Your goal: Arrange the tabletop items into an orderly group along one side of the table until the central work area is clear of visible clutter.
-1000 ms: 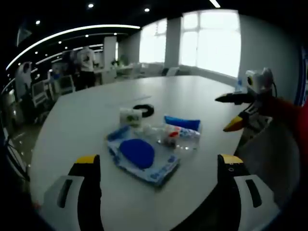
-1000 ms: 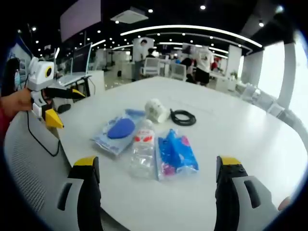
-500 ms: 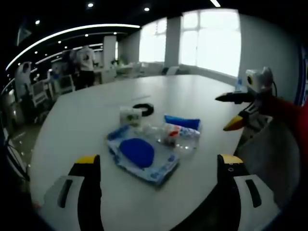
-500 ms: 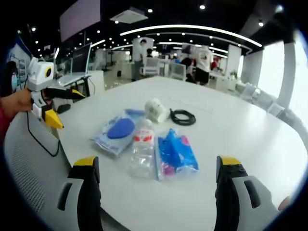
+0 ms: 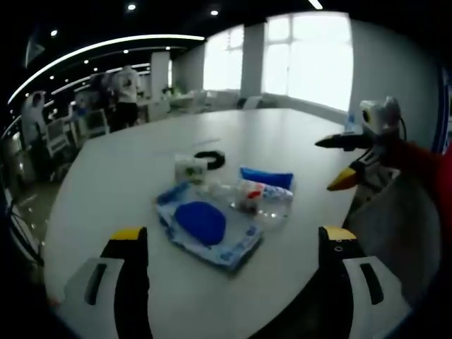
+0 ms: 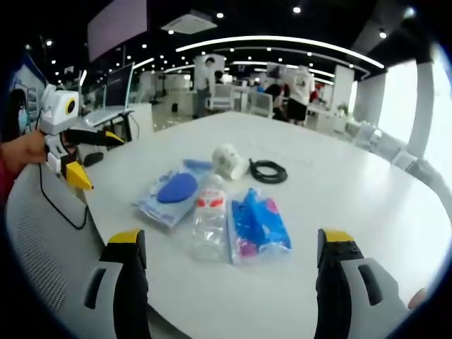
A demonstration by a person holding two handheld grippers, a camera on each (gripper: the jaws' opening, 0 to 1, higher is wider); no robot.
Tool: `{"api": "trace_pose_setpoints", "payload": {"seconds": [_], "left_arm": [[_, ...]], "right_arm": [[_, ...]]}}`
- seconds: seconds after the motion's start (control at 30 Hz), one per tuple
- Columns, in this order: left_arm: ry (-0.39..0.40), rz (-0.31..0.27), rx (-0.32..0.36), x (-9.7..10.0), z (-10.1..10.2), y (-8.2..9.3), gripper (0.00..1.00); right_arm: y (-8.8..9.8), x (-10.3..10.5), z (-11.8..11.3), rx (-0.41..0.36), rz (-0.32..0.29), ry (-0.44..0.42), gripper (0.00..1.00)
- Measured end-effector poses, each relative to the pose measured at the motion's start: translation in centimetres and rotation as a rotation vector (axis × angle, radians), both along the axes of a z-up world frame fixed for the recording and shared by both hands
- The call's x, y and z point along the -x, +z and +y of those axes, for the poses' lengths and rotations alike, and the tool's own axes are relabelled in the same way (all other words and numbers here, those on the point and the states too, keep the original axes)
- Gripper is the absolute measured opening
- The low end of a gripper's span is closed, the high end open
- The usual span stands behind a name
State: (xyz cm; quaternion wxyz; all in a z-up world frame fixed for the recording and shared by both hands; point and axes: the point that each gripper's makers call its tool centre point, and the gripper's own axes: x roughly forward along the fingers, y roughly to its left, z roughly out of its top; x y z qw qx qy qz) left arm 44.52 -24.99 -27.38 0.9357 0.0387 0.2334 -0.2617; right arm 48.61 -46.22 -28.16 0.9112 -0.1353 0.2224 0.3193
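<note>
A cluster of items lies on the round white table (image 6: 339,183). A clear bag with a blue pad (image 5: 205,224) (image 6: 171,192) sits beside a clear plastic bottle with a red label (image 5: 258,198) (image 6: 208,215). A blue packet (image 5: 266,177) (image 6: 258,224), a white roll (image 5: 189,169) (image 6: 229,161) and a coiled black cable (image 5: 211,159) (image 6: 268,171) complete the group. My left gripper (image 5: 233,240) (image 6: 80,157) is open, held back from the items. My right gripper (image 6: 233,240) (image 5: 340,162) is open too, short of the bottle and packet.
A grey mesh chair back (image 6: 42,247) stands at the table's near edge below the left gripper. People (image 6: 296,88) stand among desks and monitors in the background. Bright windows (image 5: 311,56) lie beyond the table's far side.
</note>
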Motion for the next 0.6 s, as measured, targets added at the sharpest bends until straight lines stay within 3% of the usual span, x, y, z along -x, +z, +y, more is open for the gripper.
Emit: {"api": "trace_pose_setpoints", "payload": {"seconds": [0.6], "left_arm": [[-0.003, 0.004, -0.003, 0.08, -0.09, -0.13, 0.97]], "right_arm": [[-0.11, 0.07, -0.04, 0.007, 0.002, 0.001, 1.0]]}}
